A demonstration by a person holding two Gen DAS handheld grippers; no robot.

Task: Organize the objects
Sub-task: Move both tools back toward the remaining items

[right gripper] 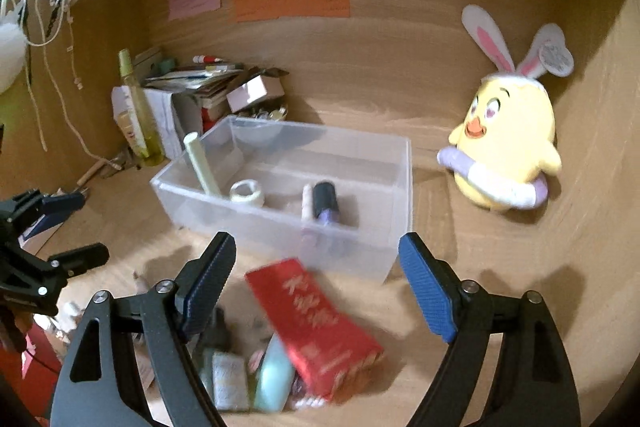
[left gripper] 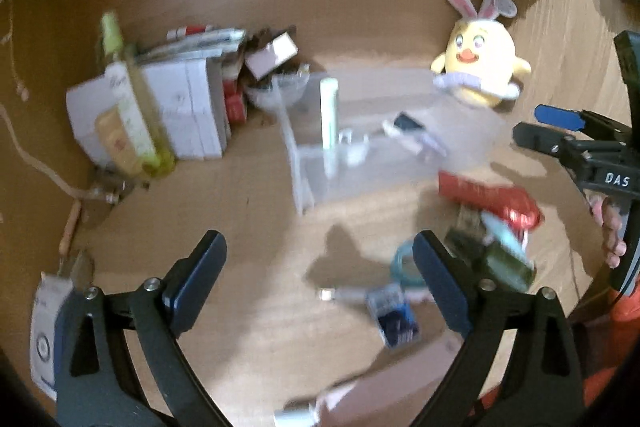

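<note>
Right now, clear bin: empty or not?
Not empty. The clear bin holds a pale green stick leaning on its wall, a tape roll and a dark bottle.

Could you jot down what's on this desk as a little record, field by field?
Setting: wooden desk with coloured paper notes on the back wall
Container: clear plastic bin, holding a pale green tube, a tape roll and a dark bottle
Loose pile: long red box among small items, in front of the bin
Bystander: yellow plush chick with rabbit ears
Left tool: open, empty
Right tool: open, empty
</note>
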